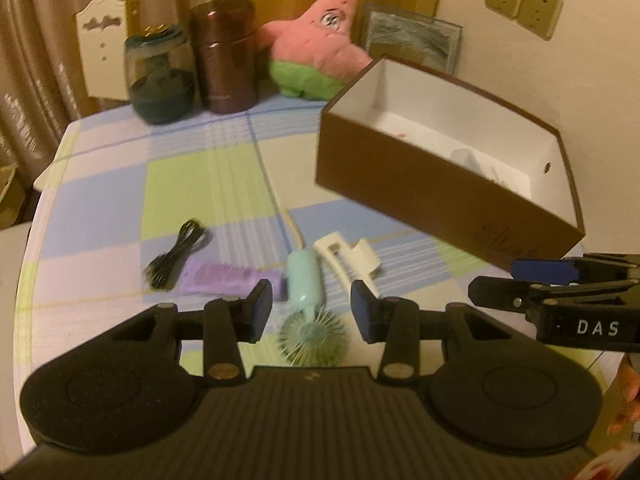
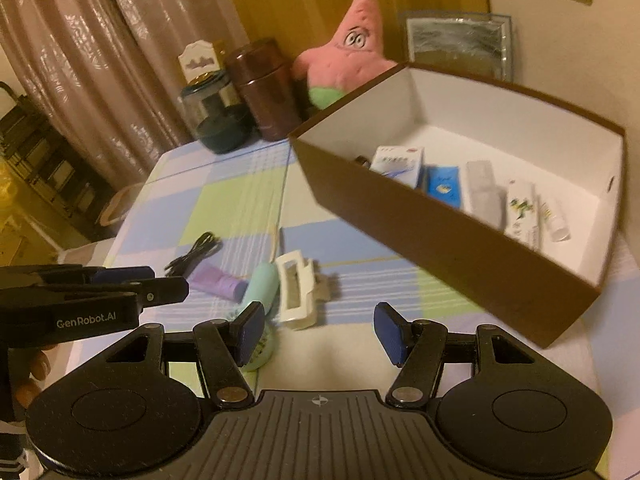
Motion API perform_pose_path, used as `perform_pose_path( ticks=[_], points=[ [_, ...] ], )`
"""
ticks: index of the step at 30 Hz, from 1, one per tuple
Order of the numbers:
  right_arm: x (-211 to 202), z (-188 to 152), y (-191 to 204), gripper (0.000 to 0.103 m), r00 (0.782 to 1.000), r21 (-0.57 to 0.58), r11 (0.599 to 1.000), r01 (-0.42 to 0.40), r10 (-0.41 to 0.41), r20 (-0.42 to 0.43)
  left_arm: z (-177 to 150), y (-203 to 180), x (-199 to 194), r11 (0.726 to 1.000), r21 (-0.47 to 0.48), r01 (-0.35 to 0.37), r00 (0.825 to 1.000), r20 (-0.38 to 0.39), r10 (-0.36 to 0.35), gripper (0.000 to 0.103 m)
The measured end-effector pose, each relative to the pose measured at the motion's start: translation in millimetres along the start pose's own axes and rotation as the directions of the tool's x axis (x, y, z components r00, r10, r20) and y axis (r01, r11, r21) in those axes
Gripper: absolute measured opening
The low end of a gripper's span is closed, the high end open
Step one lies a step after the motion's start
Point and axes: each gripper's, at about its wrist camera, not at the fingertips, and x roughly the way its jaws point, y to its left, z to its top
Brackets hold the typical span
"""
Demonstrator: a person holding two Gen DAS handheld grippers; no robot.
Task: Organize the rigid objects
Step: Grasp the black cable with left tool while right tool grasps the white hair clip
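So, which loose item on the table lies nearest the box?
The white hair clip: it lies rightmost of the group, closest to the brown box.

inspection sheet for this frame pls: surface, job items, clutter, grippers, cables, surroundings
Surface: checked tablecloth, table mostly bare.
Job's things: mint handheld fan, white hair claw, purple tube loose on the cloth; brown box already holds small packs and tubes.
Clutter: pink star plush, brown canister, dark glass jar.
Grippers: left gripper and right gripper open, empty.
Cables: black coiled cable.
Surroundings: curtain, wall sockets.
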Motion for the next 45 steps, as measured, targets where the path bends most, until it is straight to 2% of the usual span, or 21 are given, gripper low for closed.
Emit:
perform_pose_path(
  ticks=[5, 12, 29, 35, 45],
  points=[
    [14, -4, 9, 0.061, 0.999, -0.019, 1.000, 0.007, -0.008, -0.038, -11, 14, -1, 0.999, -0.031, -0.010, 1.000, -0.021, 0.010, 0.040],
    [27, -2, 22, 0.061, 0.998, -0.055, 0.998, 0.010, -0.013, -0.057, -21, 21, 0, 0.999, -0.014, -0.047, 0.999, -0.022, 0.047, 0.040],
    [74, -2, 28, 0.061, 0.990, -0.086, 0.996, 0.026, -0.038, -0.137, -32, 52, 21, 0.993, -0.060, -0.097, 0.993, -0.077, 0.092, 0.041],
    [89, -5, 25, 0.061, 0.991, -0.082, 0.997, -0.001, -0.010, -0.132, -34, 63, 32, 0.992, -0.067, -0.111, 0.991, -0.080, 0.105, 0.041],
    [114, -4, 21, 0.061, 0.991, -0.105, 0.994, 0.024, -0.038, -0.131, -30, 75, 54, 0.991, -0.064, -0.120, 0.988, -0.109, 0.112, 0.040]
  ],
)
